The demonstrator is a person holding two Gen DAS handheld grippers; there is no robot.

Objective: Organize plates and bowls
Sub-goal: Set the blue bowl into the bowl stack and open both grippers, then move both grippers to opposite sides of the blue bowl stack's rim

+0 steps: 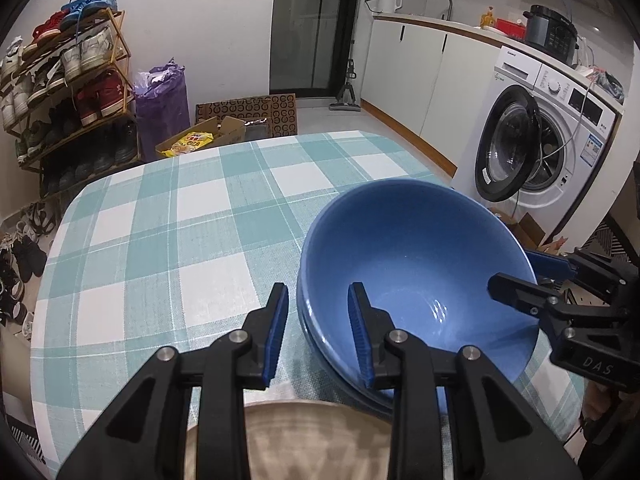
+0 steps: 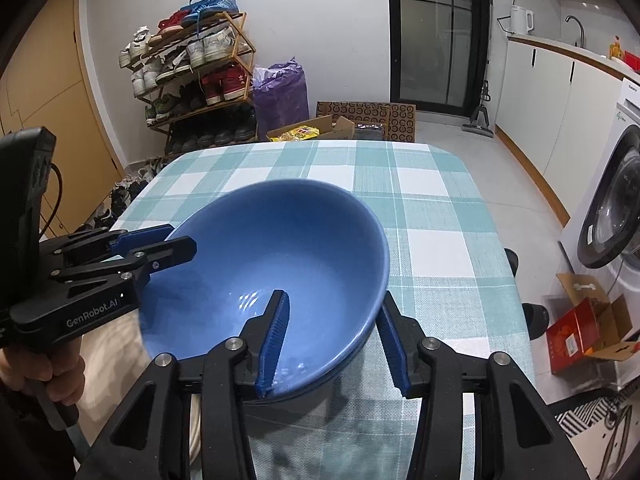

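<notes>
L wrist view:
Left tool point(image 1: 318, 330): jaws part open, straddling the near-left rim of the top blue bowl point(image 1: 416, 264); one pad inside, one outside. Pads look clear of the wall, so no grip that I can see.
Bowl spot: just ahead and right of the tool, on the checked table point(image 1: 168, 216), nested in a second blue bowl point(image 1: 320, 344) whose rim peeks out underneath.
Beige plate point(image 1: 312, 436): under the tool, close to cam, blurred.
Right tool point(image 1: 520, 280): comes in from the right, fingers either side of the far-right rim.

R wrist view:
Right tool point(image 2: 332, 336): part open, one pad inside the bowl point(image 2: 280, 248), one outside its right wall; small gap each side, nothing clamped.
Left tool point(image 2: 160, 244): at the bowl's left rim, handle in a hand point(image 2: 44, 364).
Handling: glazed ceramic by the shine, so prob. heavy-ish, stiff, slick, chips easily. Best hold = rim wall, opposite sides, both tools.
Pose: both tools angled down and fwd, meeting at the bowl.
</notes>
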